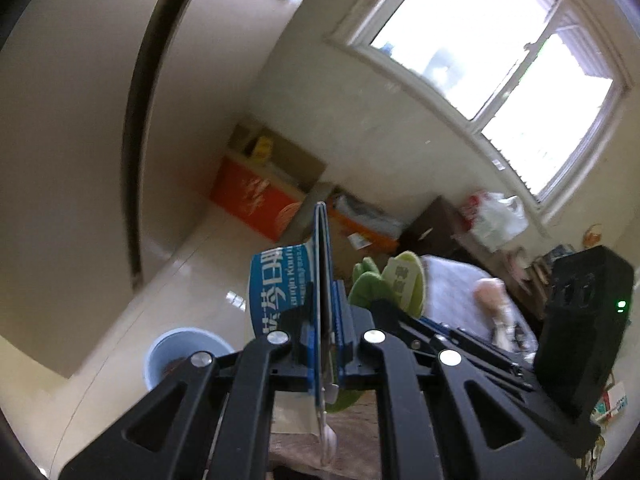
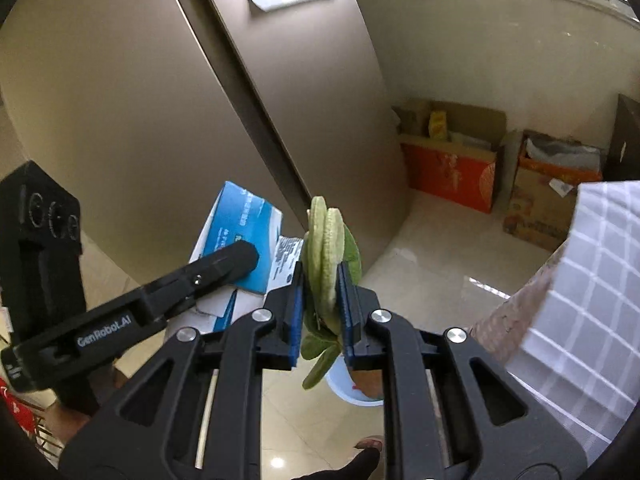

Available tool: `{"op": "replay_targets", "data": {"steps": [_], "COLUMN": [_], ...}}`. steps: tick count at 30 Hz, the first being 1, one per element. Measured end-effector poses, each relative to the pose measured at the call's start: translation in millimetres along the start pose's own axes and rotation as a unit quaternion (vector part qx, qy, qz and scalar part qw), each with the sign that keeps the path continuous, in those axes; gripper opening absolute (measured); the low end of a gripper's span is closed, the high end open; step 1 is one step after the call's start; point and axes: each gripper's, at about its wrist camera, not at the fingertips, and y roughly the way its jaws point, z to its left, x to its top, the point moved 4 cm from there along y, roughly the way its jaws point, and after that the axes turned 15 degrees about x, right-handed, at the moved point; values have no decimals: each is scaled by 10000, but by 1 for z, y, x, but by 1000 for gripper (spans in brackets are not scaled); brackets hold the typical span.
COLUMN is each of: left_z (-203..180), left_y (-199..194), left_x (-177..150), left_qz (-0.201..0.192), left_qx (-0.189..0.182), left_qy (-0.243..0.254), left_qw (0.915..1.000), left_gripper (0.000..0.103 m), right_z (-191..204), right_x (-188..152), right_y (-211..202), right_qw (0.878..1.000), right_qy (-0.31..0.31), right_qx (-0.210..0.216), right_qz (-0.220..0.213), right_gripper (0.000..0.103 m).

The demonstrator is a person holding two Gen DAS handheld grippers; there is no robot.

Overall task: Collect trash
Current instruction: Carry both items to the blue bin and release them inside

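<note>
We see a tiled floor (image 2: 432,248) and, along the far wall, three open cardboard boxes: one orange-red (image 2: 450,172), one brown with orange trim (image 2: 548,196), and a plain one (image 2: 460,120) behind the orange-red. One light blue bucket (image 1: 176,350) stands on the floor, something reddish-brown inside; in the right wrist view it shows below the gripper pads.

Two pieces of trash, both held up above the floor, one per gripper:
- Flattened blue-and-white carton (image 2: 240,232), white print on blue, folded thin. In the left wrist view we see it edge-on. Left gripper (image 1: 326,340) is clamped on it, pads nearly together with only the card between them.
- Green peel-like scrap (image 2: 326,264), pale ribbed strips standing above the pads, darker green leafy bits hanging below. Right gripper (image 2: 320,312) is closed on it, pads pressing both sides.

The two grippers sit just beside each other; each shows in the other's camera. Carton is left of the green scrap in the right wrist view.

One window (image 1: 500,60), bright. One white plastic bag (image 1: 500,216) near it. A sandalled foot (image 2: 368,444) at the bottom edge, one visible.
</note>
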Motion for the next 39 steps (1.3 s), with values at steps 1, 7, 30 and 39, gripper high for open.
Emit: {"op": "replay_targets", "data": {"steps": [1,7,30,39], "left_z": [3,30,74,106], "left_y": [9,61,70,56], "left_x": [0,4,-4,2], "left_qz": [68,358,528,361], "left_qx": [29,196,729,1030], "left_qy": [-12,-271,-809,-1138], "left_qw": [10000,9988,9927,9875], "left_gripper": [8,18,68,68], "right_z": [-3,-21,-14,-2], "right_x": [-1,-3,-11,-2], "right_y": [8,33,74,91], "right_qw": [10000,9994,9993,9998], "right_qy": [-14,96,89,-8], "right_qx": [-93,-308,-142,14], "right_qz": [28,85,346,179], "right_gripper": [16,16,19,33]}}
